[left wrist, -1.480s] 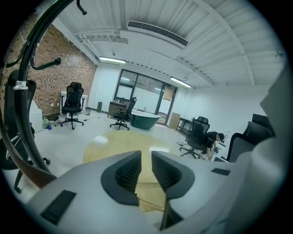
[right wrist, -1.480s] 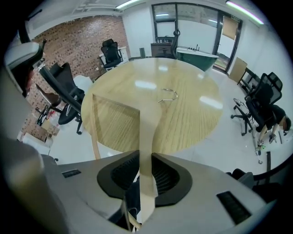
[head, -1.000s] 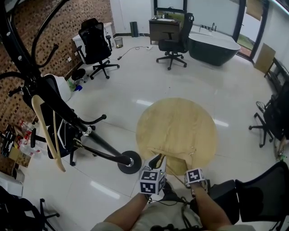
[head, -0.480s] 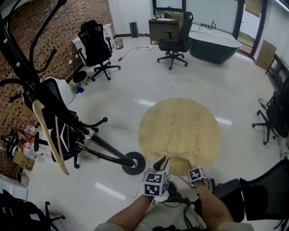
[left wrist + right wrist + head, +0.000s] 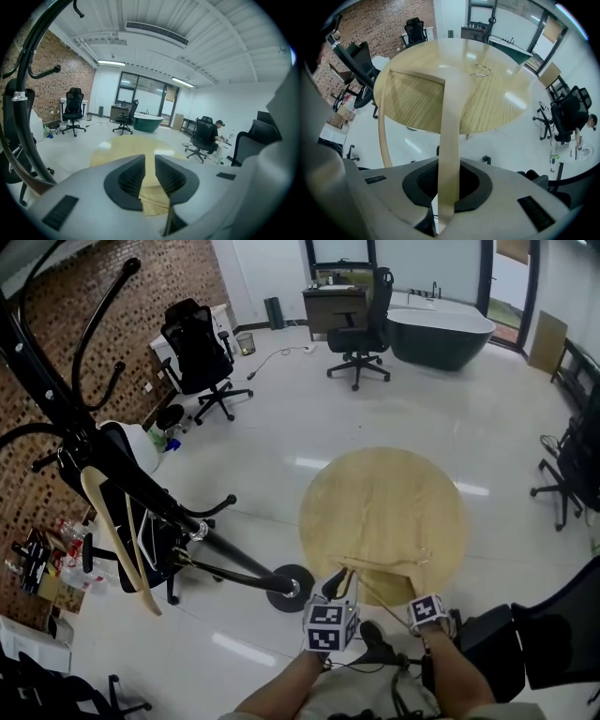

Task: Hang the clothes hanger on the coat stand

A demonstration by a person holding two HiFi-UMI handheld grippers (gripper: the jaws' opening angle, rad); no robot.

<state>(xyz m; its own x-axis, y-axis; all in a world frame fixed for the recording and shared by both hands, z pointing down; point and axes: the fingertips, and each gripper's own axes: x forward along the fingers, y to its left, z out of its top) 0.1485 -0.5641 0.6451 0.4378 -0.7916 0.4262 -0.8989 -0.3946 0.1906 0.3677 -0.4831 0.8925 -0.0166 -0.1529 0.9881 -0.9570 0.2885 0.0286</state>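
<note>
A wooden clothes hanger (image 5: 384,564) with a metal hook (image 5: 480,70) lies at the front edge of the round wooden table (image 5: 384,493), partly overhanging it. My right gripper (image 5: 419,601) points straight down. Its jaws have just been closing, and one pale arm of the hanger (image 5: 451,117) runs up between them; the right gripper (image 5: 447,187) is shut on it. Just left of the hanger, my left gripper (image 5: 339,583) is shut with nothing between its pads, and the left gripper (image 5: 149,176) looks out across the table. The black coat stand (image 5: 141,488) rises at the left, with its round base (image 5: 289,589) beside the table.
Wooden hangers (image 5: 117,540) hang on the stand. Black office chairs (image 5: 202,357) and a dark tub (image 5: 441,329) stand far back. Another chair (image 5: 553,643) is close at my right. A seated person (image 5: 208,136) is beyond the table. A brick wall (image 5: 56,343) runs along the left.
Both grippers have shifted a little to the right along the table's front edge, and the right one sits slightly lower at the hanger. The hanger lies where it was.
</note>
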